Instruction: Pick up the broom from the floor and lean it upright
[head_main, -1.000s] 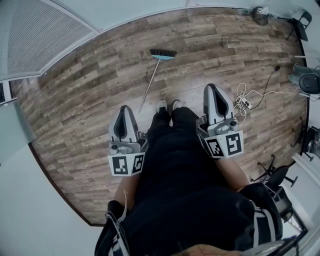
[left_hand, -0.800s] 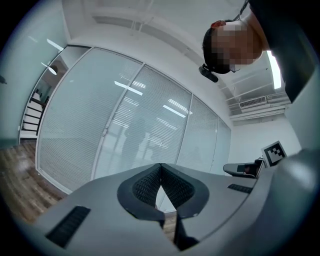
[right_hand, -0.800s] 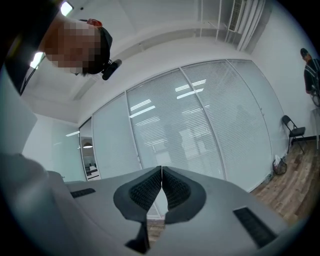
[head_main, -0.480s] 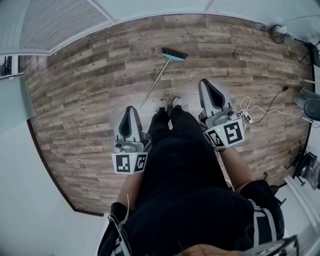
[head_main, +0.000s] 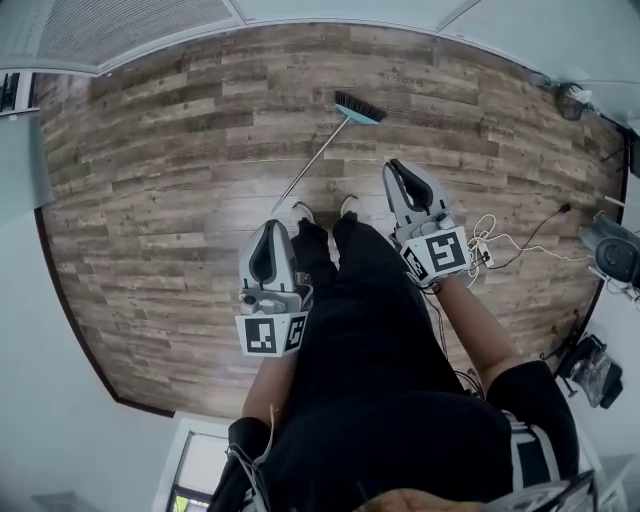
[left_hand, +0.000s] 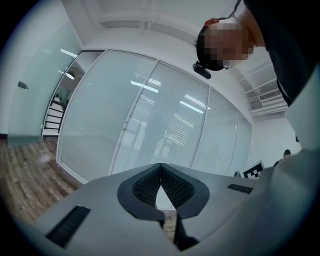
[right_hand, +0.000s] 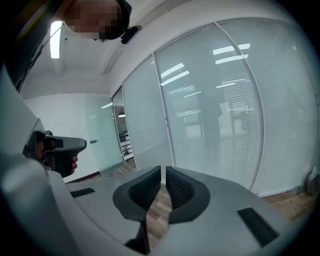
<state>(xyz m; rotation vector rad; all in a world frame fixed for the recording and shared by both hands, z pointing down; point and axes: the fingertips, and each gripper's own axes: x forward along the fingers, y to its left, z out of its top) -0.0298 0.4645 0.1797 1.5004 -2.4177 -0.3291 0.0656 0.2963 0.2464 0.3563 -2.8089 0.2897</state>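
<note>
The broom lies flat on the wood floor in the head view, its black bristle head (head_main: 360, 108) far from me and its thin pale handle (head_main: 312, 165) slanting down-left to a tip close to my shoes. My left gripper (head_main: 269, 227) hangs over the floor just below and left of that handle tip, not touching it. My right gripper (head_main: 391, 165) is right of the handle, below the bristle head, and also apart from it. The left gripper's (left_hand: 160, 165) jaws meet at the tips with nothing between them. The right gripper (right_hand: 163, 169) is likewise shut and empty. Neither gripper view shows the broom.
My shoes (head_main: 300, 212) stand by the handle's near end. White cables and a power strip (head_main: 482, 250) lie on the floor to the right, with a fan (head_main: 573, 100) and other gear (head_main: 612, 252) beyond. Glass partitions with blinds (left_hand: 165, 120) enclose the room.
Both grippers have come down, the right one more and forward toward the broom. The head camera has swung, so the broom now sits further right in the picture. The broom itself has not moved.
</note>
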